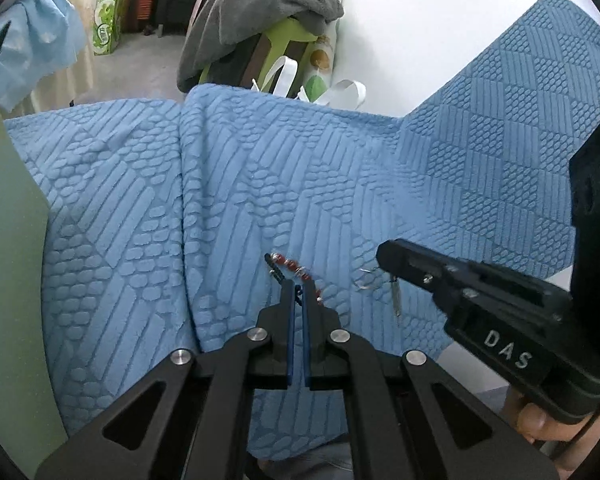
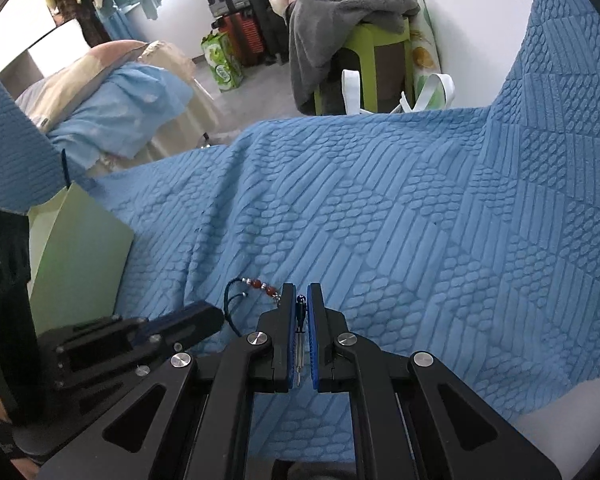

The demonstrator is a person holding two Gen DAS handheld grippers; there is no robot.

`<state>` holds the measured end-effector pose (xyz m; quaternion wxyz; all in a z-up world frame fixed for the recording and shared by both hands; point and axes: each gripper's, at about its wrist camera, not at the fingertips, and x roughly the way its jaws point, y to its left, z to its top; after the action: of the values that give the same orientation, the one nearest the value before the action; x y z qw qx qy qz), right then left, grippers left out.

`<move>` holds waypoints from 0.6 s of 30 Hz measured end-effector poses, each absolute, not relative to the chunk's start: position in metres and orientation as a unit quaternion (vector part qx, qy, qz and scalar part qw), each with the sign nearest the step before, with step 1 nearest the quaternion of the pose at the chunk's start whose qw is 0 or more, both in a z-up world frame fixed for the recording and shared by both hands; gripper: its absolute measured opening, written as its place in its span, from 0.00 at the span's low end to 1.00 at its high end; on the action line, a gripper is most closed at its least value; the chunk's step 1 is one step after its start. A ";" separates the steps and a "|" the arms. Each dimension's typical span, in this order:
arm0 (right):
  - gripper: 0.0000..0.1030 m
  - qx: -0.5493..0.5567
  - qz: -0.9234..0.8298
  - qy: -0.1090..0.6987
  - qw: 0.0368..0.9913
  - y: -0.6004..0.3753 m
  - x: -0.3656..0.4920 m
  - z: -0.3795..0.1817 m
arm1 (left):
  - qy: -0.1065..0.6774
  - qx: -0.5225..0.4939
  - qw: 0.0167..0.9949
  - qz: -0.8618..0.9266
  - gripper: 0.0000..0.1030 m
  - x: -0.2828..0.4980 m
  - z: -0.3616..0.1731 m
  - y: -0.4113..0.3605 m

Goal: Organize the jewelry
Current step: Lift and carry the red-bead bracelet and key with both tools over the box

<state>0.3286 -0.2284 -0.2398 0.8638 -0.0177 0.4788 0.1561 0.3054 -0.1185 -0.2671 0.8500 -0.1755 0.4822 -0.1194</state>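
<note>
A string of red and silver beads (image 1: 296,268) on a dark cord lies on the blue textured cloth (image 1: 260,184). My left gripper (image 1: 299,285) is shut on the dark cord of this bead string. My right gripper (image 2: 302,294) is shut on a thin silver pendant (image 2: 299,344) that hangs between its blue pads. In the left wrist view the right gripper (image 1: 384,258) sits to the right, with a silver ring (image 1: 367,280) and the pendant (image 1: 396,298) hanging below it. The beads (image 2: 262,286) also show in the right wrist view, left of my fingers.
A pale green board (image 2: 76,256) stands at the left on the cloth. The cloth's edge drops off at the right (image 2: 580,392). Beyond lie a green stool with grey clothes (image 2: 360,12), white straps (image 2: 352,88) and bags on the floor.
</note>
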 end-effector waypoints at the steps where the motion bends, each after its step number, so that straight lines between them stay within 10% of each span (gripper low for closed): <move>1: 0.04 -0.018 0.156 0.474 0.866 -0.229 0.328 -0.236 | 0.478 -0.175 0.852 -0.121 0.02 0.304 -0.264 -0.118; 18: 0.04 -0.002 0.158 0.419 0.894 -0.215 0.314 -0.151 | 0.411 -0.165 0.890 -0.105 0.02 0.286 -0.147 -0.057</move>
<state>0.3145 -0.2146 -0.1514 0.8941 -0.0018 0.4191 0.1578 0.2860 -0.0571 -0.1474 0.8904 -0.1651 0.4108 -0.1054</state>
